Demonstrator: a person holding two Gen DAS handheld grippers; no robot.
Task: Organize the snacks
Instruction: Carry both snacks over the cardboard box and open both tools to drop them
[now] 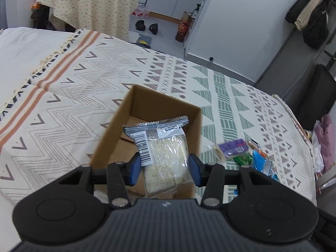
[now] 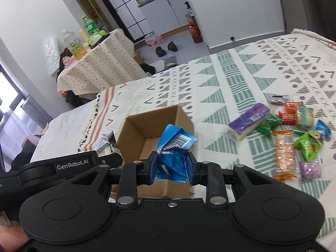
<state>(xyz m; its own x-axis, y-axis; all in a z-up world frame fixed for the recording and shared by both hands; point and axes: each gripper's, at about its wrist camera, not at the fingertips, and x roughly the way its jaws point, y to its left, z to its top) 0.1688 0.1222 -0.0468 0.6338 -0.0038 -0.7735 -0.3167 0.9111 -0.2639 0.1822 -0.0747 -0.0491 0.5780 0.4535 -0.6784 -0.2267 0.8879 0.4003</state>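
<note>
An open cardboard box [image 1: 145, 105] [image 2: 136, 132] stands on the patterned bedspread. My left gripper [image 1: 164, 168] is shut on a clear packet of pale crackers [image 1: 163, 147] with a barcode label, held over the box's opening. In the right wrist view my right gripper [image 2: 172, 167] is shut on a crumpled blue snack packet [image 2: 174, 147], which hangs over the box's near edge. The left gripper's black body [image 2: 73, 163] shows at the left of that view, beside the box. A pile of loose snacks [image 2: 294, 138] [image 1: 241, 151] lies on the bedspread to the right of the box.
The pile holds a purple packet [image 2: 247, 119], green packets, an orange bar and a lilac one. Behind the bed stands a table under a dotted cloth [image 2: 100, 63] with bottles on it. Shoes and a red bottle stand on the floor. Clothes hang at the far right [image 1: 310, 10].
</note>
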